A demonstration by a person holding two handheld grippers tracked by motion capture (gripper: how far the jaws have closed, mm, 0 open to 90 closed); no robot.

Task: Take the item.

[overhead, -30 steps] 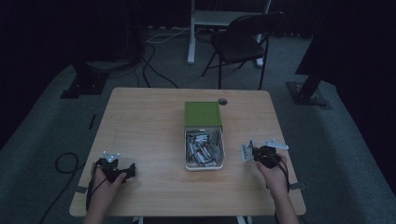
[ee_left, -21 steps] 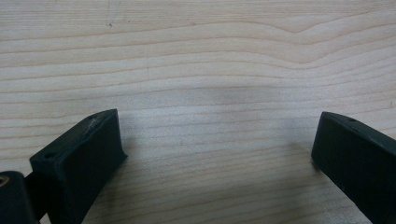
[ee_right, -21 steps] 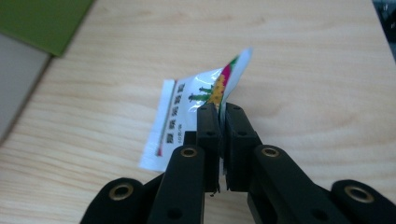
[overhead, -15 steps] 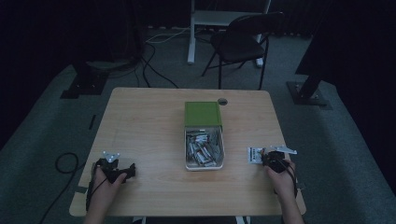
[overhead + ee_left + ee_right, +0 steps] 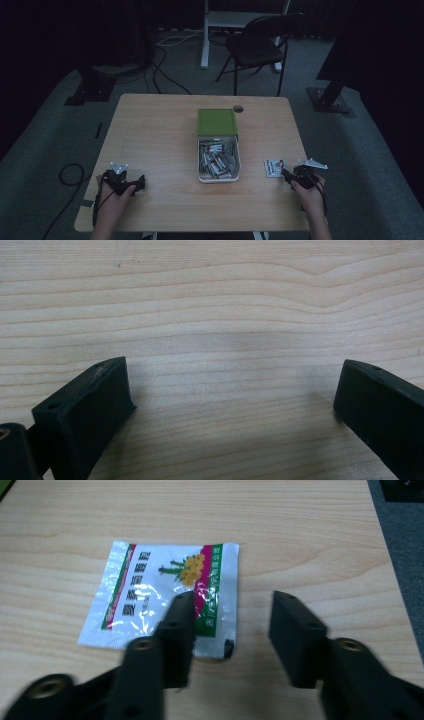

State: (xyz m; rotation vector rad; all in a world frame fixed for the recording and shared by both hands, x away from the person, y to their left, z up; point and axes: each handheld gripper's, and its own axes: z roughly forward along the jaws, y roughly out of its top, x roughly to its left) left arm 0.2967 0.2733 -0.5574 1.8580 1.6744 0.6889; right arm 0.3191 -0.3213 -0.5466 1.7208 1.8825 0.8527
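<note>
The flat white printed foil sachet lies on the surface, its lower-right corner beneath the right gripper, whose just-opened fingers grasp nothing.

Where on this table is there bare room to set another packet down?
Bare wood left of the box, from the far edge down to the left gripper. The strip between box and packet is narrow; the right gripper crowds the packet.
</note>
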